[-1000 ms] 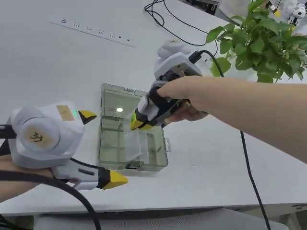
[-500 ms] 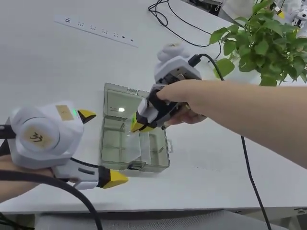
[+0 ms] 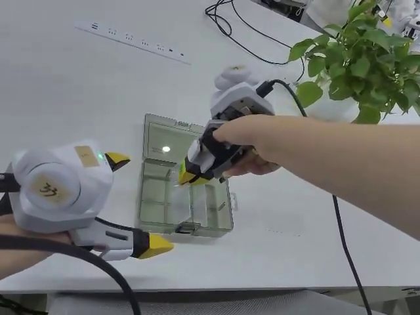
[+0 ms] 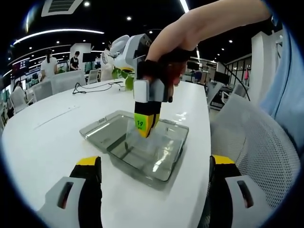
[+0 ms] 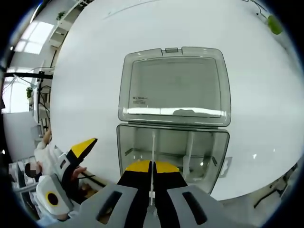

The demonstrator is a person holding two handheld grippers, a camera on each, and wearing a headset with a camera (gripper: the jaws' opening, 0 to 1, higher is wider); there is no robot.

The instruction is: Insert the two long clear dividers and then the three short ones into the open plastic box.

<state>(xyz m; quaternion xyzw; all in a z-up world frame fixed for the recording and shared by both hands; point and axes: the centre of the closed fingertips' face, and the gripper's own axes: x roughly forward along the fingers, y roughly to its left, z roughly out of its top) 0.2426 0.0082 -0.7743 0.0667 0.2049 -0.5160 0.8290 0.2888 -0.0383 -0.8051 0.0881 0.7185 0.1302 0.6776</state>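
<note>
The open clear plastic box (image 3: 142, 197) lies on the white table with its lid (image 3: 161, 141) folded back flat. My right gripper (image 3: 187, 176) points down into the box, shut on a clear divider (image 5: 153, 147) that stands on edge in the tray (image 5: 124, 142). Another divider (image 5: 188, 153) stands in the tray to its right. In the left gripper view the right gripper (image 4: 144, 126) hangs over the box (image 4: 164, 166). My left gripper (image 3: 138, 201) is open and holds nothing, at the box's left, near the table's front edge.
A white power strip (image 3: 134, 41) lies at the back left, black cables (image 3: 243, 33) behind the box, a potted plant (image 3: 354, 59) at the back right. A cable (image 3: 341, 230) runs down from the right gripper. The table's front edge is close below the box.
The right gripper has sunk a little with the clear divider, which now stands lower inside the box. The left gripper has stayed where it was.
</note>
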